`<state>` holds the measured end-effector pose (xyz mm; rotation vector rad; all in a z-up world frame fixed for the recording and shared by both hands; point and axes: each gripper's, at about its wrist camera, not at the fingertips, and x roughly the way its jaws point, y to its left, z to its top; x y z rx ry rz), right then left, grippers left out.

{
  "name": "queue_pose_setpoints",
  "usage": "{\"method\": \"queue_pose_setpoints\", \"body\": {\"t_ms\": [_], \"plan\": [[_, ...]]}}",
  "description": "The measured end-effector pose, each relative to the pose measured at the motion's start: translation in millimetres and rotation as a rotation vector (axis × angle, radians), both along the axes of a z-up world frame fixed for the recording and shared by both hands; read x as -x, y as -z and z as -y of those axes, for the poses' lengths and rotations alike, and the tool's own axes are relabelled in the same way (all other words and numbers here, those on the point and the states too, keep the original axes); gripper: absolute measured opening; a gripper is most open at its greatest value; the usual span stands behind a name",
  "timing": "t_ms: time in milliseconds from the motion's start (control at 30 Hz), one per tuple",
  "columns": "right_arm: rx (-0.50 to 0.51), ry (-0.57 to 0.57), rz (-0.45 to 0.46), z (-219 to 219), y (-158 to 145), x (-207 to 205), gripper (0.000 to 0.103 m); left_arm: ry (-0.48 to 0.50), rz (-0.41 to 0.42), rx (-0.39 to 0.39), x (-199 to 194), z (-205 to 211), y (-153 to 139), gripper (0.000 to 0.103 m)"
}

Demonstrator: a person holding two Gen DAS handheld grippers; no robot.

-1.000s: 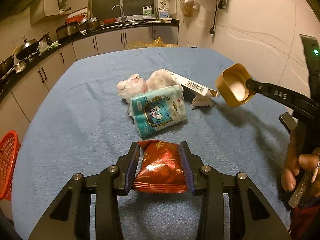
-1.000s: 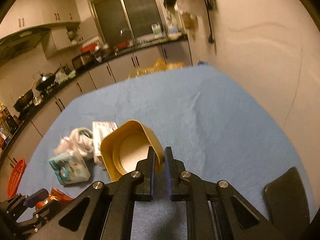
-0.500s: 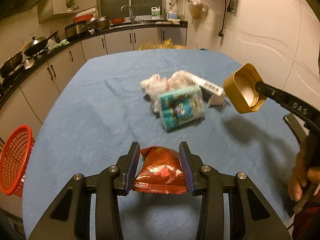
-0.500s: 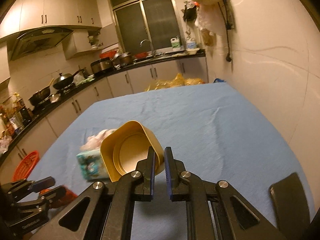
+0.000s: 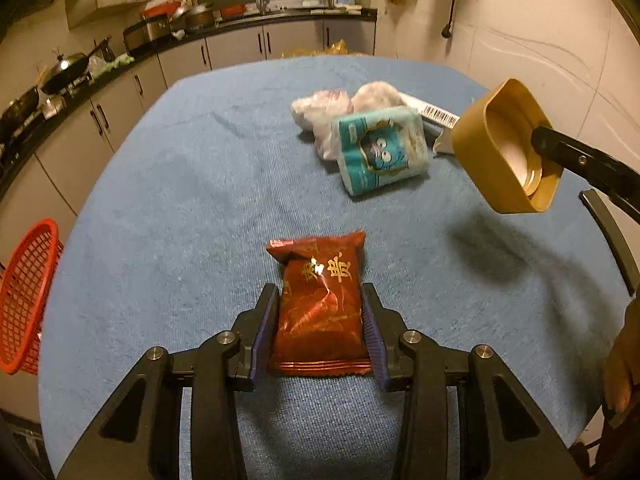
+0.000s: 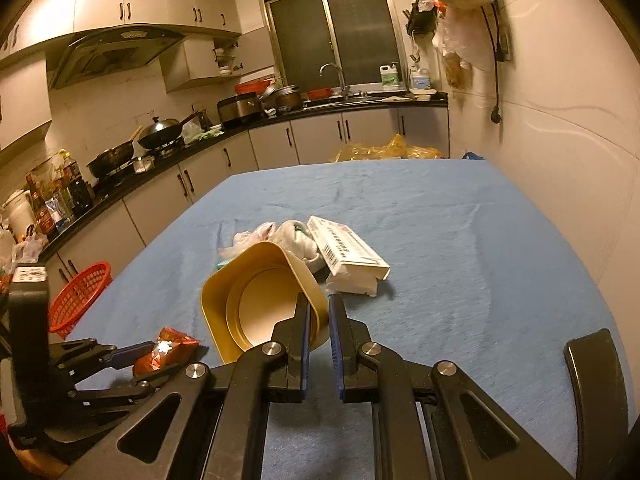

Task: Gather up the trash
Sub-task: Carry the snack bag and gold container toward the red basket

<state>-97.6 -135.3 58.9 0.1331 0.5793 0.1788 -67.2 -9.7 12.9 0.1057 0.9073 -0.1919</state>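
Left wrist view: the left gripper (image 5: 320, 322) has its two black fingers with blue pads clamped on the sides of a glossy red foil snack packet with gold characters (image 5: 320, 300), held above the blue cloth-covered table (image 5: 180, 200). At about one o'clock from the packet lies a teal tissue pack printed with a cartoon face (image 5: 380, 150), touching crumpled white plastic wrappers (image 5: 332, 108) behind it and a long white cardboard box with a barcode (image 5: 436, 112) at its two o'clock. At three o'clock in the frame, a mustard-yellow square plastic tub (image 5: 500, 148) hangs in the air above its own shadow, pinched at the rim by the right gripper, whose fingertips are hidden by the tub in this view. A red plastic mesh basket (image 5: 24, 296) sits off the table edge at nine o'clock.

Right wrist view: the right gripper (image 6: 318, 320) is closed on the wall of the yellow tub (image 6: 256, 292), one finger inside and one outside, open side facing the camera. The white box (image 6: 344, 248) lies at twelve o'clock just beyond the tub, the wrappers (image 6: 272, 236) at eleven o'clock. The left gripper (image 6: 132, 350) with the red packet (image 6: 164, 350) shows at eight o'clock, the basket (image 6: 80, 292) at nine o'clock
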Motion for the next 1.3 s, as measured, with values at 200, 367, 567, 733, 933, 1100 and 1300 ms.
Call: {"method": "queue_pose_setpoints", "body": {"t_ms": [200,367,567,733,933,1100,1300], "plan": [[-0.002,-0.019,-0.012,-4,1,0,0.010,-0.023,0.034,0.037,2,-7,-5,0.036],[0.008,-0.032,-0.002,-10,-2,1,0.010,-0.052,0.108,0.038,8,-19,-21,0.036],[0.025,-0.060,0.005,-26,-5,2,0.010,-0.085,0.137,0.040,9,-34,-31,0.036],[0.033,-0.081,-0.001,-37,-7,0,0.010,-0.111,0.154,0.032,12,-47,-33,0.036],[0.040,-0.122,0.000,-57,-11,-3,0.010,-0.150,0.186,0.007,14,-59,-37,0.036],[0.047,-0.153,0.001,-73,-14,-7,0.010,-0.182,0.193,0.003,15,-71,-38,0.036],[0.062,-0.186,-0.004,-90,-15,-9,0.010,-0.208,0.194,0.005,18,-83,-37,0.036]]}}
